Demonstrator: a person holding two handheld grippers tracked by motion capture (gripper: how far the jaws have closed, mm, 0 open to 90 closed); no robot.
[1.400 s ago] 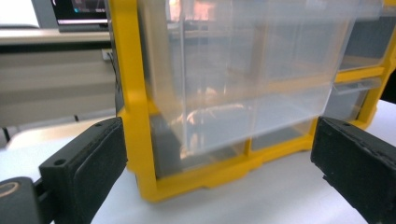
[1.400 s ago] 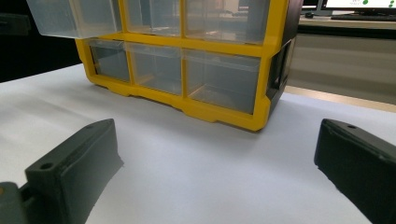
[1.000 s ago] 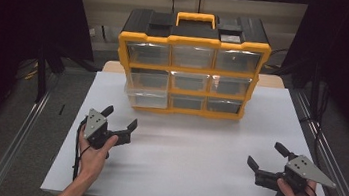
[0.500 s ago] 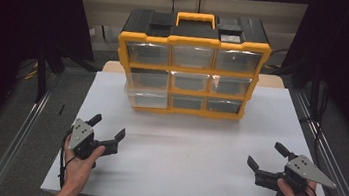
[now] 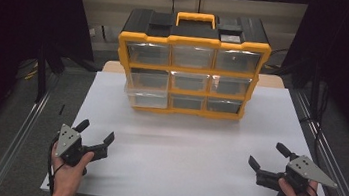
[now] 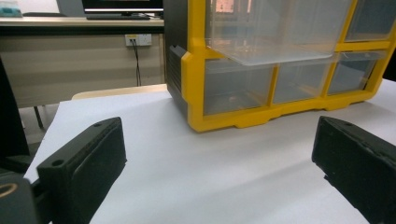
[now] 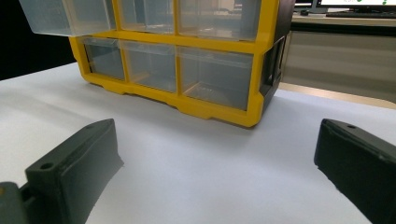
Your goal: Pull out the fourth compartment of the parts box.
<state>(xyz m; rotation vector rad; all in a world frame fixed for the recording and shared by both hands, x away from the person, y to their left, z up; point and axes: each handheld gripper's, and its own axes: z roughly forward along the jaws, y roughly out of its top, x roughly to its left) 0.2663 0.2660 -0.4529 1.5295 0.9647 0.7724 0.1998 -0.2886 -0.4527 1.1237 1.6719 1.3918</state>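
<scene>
Beyond the tongs, a beige panelled wall stood, black curtains either side, grey floor below.

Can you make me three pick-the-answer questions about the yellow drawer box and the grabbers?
1. Where does the drawer box stand?
A. at the far side of the white table top
B. on the floor
C. at the near edge between the hands

2. How many clear drawers are on its front?
A. four
B. six
C. nine

3. Which drawer is pulled out a bit?
A. top right
B. bottom left
C. none

Answers:
1 A: the high view shows it on the far part of the white table top, well beyond the left gripper and the right gripper.
2 C: three rows of three show between the yellow bars.
3 B: the bottom left drawer juts past the frame in the high view, and both gripper views show it sticking out.

Both grippers hold their fingers apart, on nothing.
</scene>
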